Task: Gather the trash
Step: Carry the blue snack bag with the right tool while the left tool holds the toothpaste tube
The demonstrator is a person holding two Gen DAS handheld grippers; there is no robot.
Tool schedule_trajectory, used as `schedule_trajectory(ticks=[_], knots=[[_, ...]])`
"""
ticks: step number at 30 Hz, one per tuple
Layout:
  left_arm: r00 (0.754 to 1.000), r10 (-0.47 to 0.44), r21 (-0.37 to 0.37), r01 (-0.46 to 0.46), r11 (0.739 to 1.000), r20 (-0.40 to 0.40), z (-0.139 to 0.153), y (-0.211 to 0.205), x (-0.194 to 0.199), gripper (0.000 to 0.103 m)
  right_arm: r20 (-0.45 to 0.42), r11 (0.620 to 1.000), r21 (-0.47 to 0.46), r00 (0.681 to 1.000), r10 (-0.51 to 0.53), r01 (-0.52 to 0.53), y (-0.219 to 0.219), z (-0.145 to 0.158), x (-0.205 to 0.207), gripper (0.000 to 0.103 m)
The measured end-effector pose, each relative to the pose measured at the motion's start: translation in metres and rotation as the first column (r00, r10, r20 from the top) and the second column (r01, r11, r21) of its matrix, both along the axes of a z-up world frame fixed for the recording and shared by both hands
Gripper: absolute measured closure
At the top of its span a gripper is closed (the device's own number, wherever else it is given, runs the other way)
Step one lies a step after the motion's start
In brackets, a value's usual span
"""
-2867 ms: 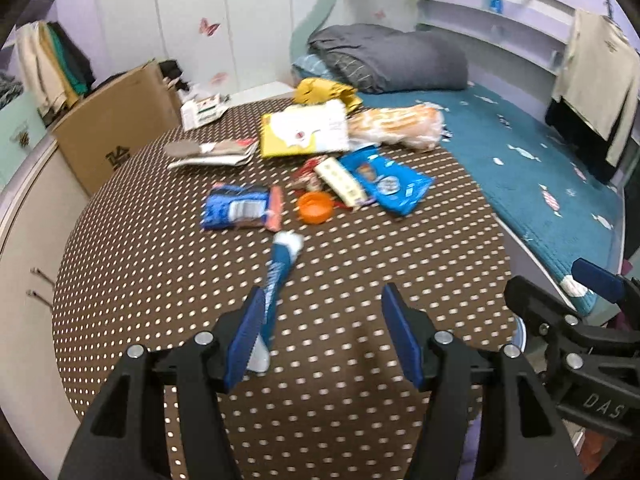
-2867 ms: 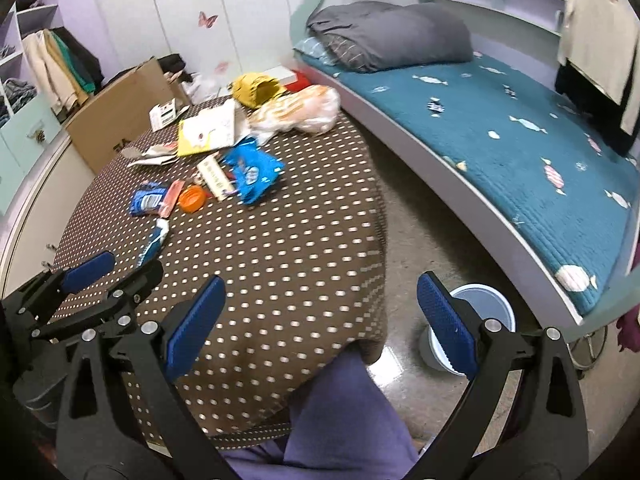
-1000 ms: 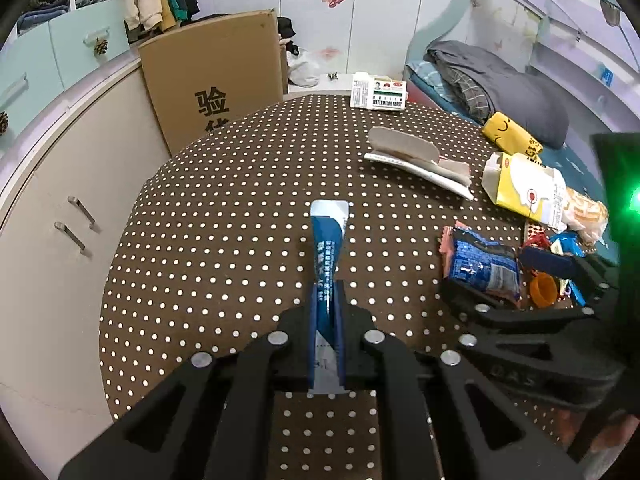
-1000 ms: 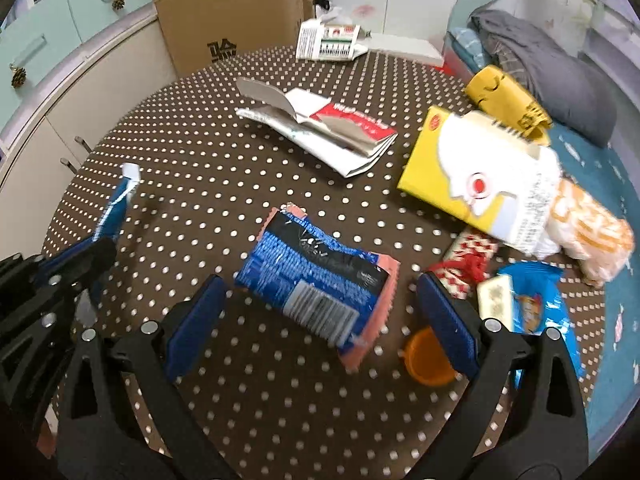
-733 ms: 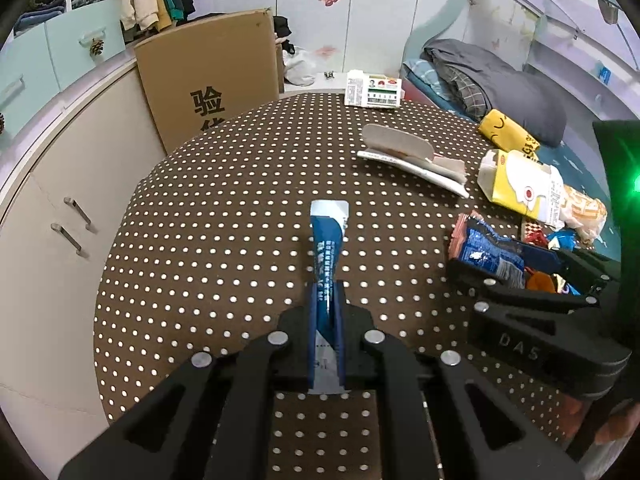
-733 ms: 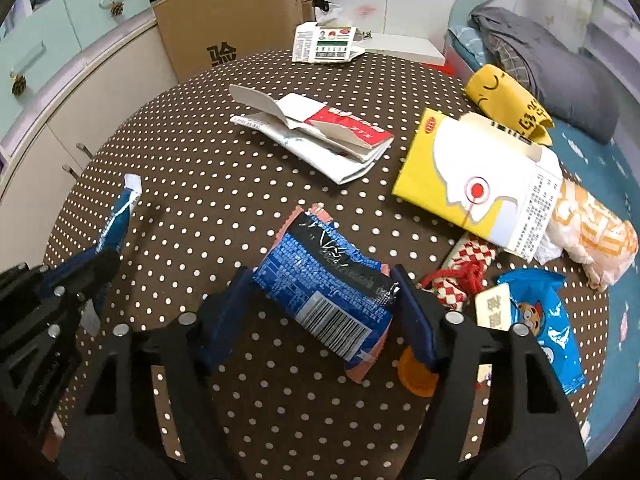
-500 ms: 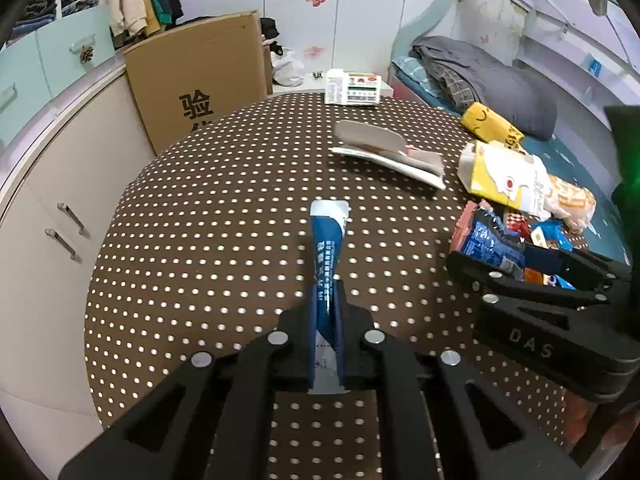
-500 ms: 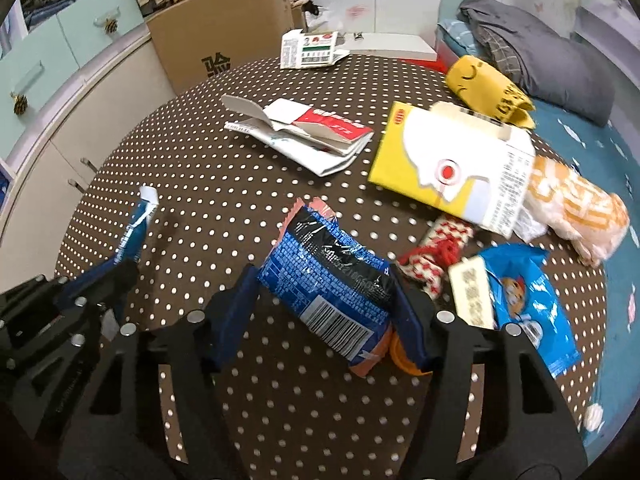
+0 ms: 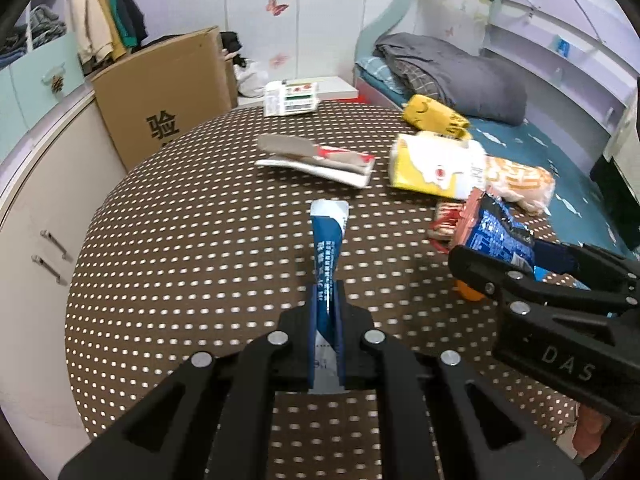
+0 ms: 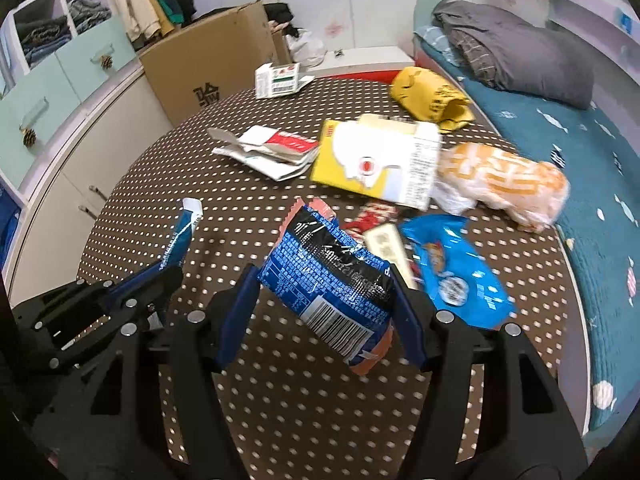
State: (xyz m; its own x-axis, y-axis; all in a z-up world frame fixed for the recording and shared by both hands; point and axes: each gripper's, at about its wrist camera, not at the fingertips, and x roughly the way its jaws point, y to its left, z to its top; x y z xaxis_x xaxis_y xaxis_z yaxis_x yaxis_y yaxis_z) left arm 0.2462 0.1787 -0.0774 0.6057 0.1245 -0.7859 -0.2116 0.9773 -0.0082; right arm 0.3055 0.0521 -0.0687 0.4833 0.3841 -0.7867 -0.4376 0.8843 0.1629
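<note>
Left hand-held gripper (image 9: 325,312) angled down over your counter (image 9: 192,248), clamped on blue tube (image 9: 328,248), right hand-held gripper (image 10: 326,304) alongside, gripping blue wrapper (image 10: 324,272).

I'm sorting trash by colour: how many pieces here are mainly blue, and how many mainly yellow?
Blue: 3 (toothpaste tube, dark snack packet, light blue bag)
Yellow: 2 (yellow carton, yellow pouch)
Total: 5

Even indoor light, fisheye-bent edges, slight motion blur
</note>
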Motion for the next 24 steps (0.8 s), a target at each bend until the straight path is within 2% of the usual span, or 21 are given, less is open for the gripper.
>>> schedule_trajectory(ticks=[11, 24], knots=[[0.992, -0.128, 0.02, 0.128, 0.992, 0.005, 0.007, -0.063, 0.01, 0.095, 0.024, 0.992, 0.015, 0.991, -0.129, 0.129, -0.071, 0.012, -0.009, 0.041], [0.95, -0.311, 0.029, 0.311, 0.95, 0.001, 0.009, -0.159, 0.021, 0.095, 0.001, 0.95, 0.038, 0.95, -0.312, 0.311, -0.167, 0.01, -0.018, 0.041]])
